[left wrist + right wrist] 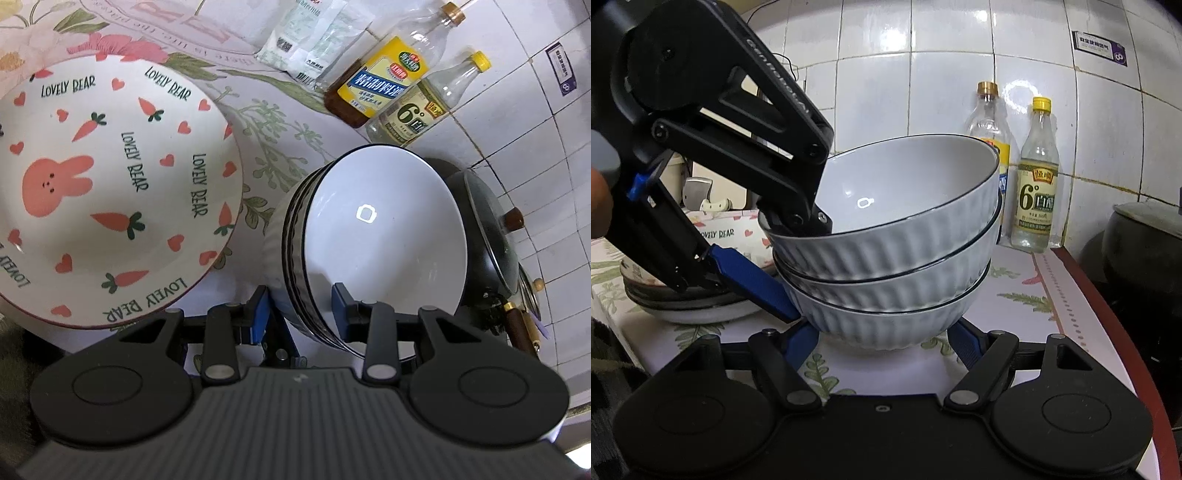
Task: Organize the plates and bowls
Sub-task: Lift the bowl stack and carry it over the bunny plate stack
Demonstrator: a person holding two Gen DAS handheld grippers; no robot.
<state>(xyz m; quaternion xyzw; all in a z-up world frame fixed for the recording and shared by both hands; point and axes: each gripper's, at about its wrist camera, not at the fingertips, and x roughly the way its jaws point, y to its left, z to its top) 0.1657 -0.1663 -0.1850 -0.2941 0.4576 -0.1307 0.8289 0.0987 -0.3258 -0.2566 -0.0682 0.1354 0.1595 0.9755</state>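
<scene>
Three white ribbed bowls with black rims are stacked (897, 251) on the flowered counter; the stack also shows in the left wrist view (373, 236). My left gripper (299, 306) straddles the stack's near rim, one blue finger inside the top bowl (341, 306) and one outside, jaws apart; it shows in the right wrist view (798, 258). My right gripper (882, 341) is open, fingers either side of the bottom bowl's base. A "Lovely Bear" carrot-print plate (107, 192) tops a plate pile on the left (687, 299).
Two glass bottles (1036, 177) (388, 74) stand against the tiled wall behind the bowls. A dark pot with lid (491, 236) (1145, 240) sits right of the stack on the stove. Plastic packets (310, 40) lie at the back. The counter's red edge (1108, 314) runs on the right.
</scene>
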